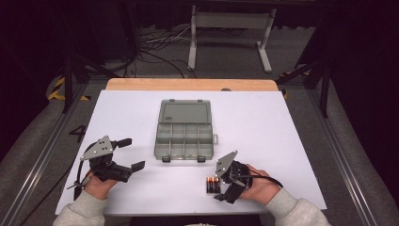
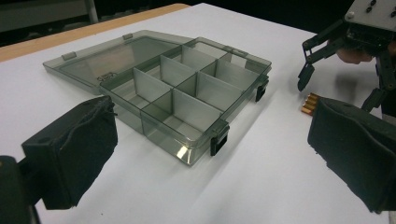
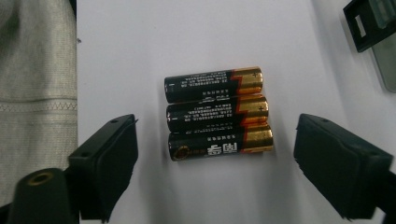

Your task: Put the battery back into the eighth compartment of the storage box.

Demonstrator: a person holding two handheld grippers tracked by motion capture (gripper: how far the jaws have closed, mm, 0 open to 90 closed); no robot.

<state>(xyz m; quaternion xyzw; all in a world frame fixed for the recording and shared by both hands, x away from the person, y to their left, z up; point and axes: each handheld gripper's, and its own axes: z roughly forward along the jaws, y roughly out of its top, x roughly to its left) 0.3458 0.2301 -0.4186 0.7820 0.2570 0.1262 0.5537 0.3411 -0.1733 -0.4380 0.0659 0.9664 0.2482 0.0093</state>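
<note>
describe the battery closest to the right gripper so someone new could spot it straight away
On the white table, in front of the open grey organiser box, three batteries lie side by side between the right gripper jaws. The one meant is the row's end one nearest that gripper, showing a round logo and large characters, not fine print.

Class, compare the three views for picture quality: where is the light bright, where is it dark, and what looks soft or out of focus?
High view: the white table is evenly lit, its surroundings nearly black, detail soft. Left gripper view: the organizer box is fairly sharp with sheen on its lid, while the near fingers are blurred. Right gripper view: the batteries are crisp with glints on their gold ends, casting soft shadows.
</note>
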